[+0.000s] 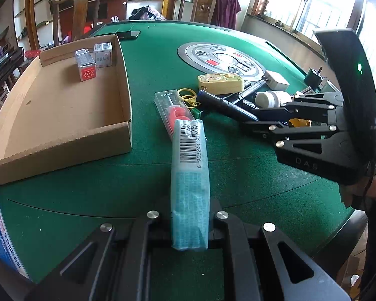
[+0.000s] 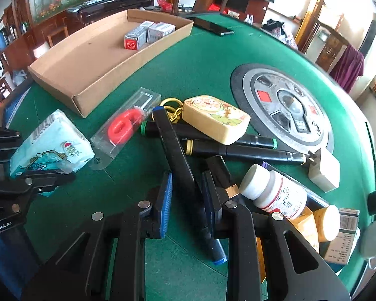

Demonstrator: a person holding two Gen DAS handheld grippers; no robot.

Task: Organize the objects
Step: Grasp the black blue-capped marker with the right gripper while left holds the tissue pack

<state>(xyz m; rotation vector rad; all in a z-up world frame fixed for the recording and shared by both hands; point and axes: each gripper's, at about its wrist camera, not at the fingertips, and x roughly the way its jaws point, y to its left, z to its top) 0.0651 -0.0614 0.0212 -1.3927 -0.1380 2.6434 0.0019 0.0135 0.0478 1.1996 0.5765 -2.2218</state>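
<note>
1. Two small boxes (image 2: 148,33) sit side by side at the far end of a shallow cardboard tray (image 2: 62,80) on the green felt desk (image 2: 208,57). They are all the tray holds, so the sorting looks barely begun.

2. Most items are loose in a heap on the desk beside the tray: a clear candle pack (image 2: 124,128) with a red shape inside, a cream cartoon-printed case (image 2: 216,119) with yellow key rings, several dark marker pens, a white pill bottle (image 2: 275,190), a yellow-capped jar (image 2: 325,223), a white block (image 2: 323,168) and a barcoded carton at the right edge.

3. The left claw (image 1: 190,215) is closed on a pale blue tissue packet (image 1: 190,175), barcode side up. The packet is held over the desk near the tray's near corner, not yet over the tray.

4. The right claw (image 2: 188,195) is at the heap, its blue pads (image 2: 166,200) either side of a blue-capped black marker (image 2: 180,170). Its jaws stand narrow around the pen and appear to pinch it; the marker lies on other pens, not clearly lifted.

5. A dark phone (image 2: 213,27) lies on the desk beyond the tray, apart from the heap.

6. As a judgement: two things placed, two in hand, roughly a dozen left to move.
</note>
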